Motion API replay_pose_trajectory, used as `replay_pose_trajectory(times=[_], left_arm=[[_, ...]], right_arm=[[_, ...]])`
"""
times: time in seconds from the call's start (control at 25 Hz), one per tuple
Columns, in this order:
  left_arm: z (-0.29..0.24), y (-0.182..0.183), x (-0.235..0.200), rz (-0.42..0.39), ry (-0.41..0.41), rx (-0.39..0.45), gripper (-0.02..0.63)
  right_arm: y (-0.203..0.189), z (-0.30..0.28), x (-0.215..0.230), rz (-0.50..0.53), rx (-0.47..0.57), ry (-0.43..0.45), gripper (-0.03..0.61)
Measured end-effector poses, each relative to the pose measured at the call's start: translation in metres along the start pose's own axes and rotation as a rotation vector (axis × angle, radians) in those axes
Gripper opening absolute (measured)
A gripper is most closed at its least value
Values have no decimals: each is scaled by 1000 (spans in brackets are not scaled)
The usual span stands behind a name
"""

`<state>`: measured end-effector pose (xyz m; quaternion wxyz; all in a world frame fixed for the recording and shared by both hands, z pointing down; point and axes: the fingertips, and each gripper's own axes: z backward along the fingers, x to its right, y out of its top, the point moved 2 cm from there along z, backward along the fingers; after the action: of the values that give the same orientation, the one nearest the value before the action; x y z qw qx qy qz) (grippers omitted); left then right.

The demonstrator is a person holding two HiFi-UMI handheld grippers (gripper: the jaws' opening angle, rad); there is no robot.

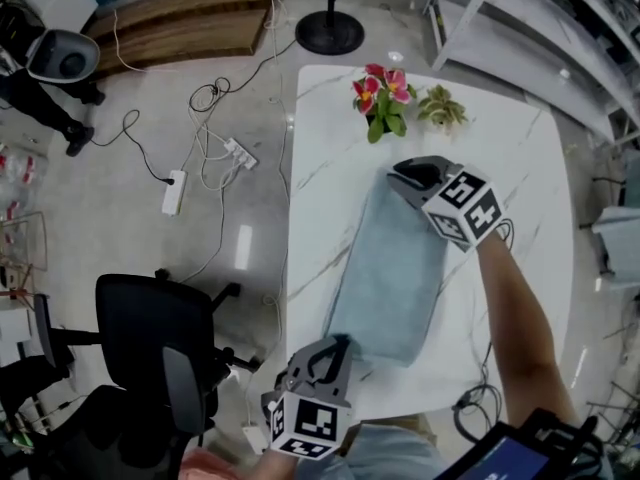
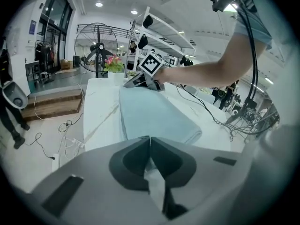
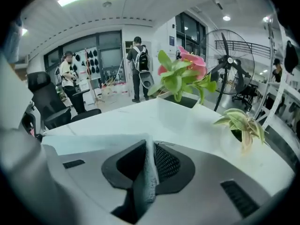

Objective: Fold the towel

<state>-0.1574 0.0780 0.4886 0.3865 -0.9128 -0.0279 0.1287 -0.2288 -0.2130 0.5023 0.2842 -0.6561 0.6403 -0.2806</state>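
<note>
A light blue towel, folded into a long strip, lies on the white marble table from the middle toward the near edge. My left gripper is at the towel's near corner. In the left gripper view its jaws are shut on a pinch of towel cloth. My right gripper is at the towel's far end. In the right gripper view it is shut on a fold of the towel that runs up between the pads. From the left gripper view the right gripper shows at the strip's far end.
A pot of pink flowers and a small green plant stand at the table's far edge, just beyond the right gripper. A black office chair, power strips and cables are on the floor to the left. Shelving stands at the right.
</note>
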Motion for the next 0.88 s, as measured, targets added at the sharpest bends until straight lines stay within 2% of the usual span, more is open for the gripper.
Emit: replay_pose_trajectory(times=[0.16,0.2,0.24,0.28,0.32,0.44,0.6,0.76,0.88], left_arm=[[-5,-4,1,8,7,-22,14],[-3,-2,1,16,6,-15,14],[0,3,0,29,7,-1,14],[4,8,-1,43,12,18,14],[9,15,-4,57,21,36,14],[22,29,-13,79,63,73,15],[20,31,-32,40,126,80,14],[9,19,-53,33,146,19,14],[5,13,-62,48,170,-1,14]], right_arm=[[0,-3,0,-5,-15,-2,74],[4,1,0,-14,-4,5,127],[13,8,-1,-30,21,13,207],[24,18,-1,-45,58,14,249],[36,31,0,-51,99,5,252],[63,68,-3,-29,183,-55,253],[51,102,-42,27,163,-58,241],[4,118,-127,49,97,46,206],[-26,123,-194,48,81,155,115]])
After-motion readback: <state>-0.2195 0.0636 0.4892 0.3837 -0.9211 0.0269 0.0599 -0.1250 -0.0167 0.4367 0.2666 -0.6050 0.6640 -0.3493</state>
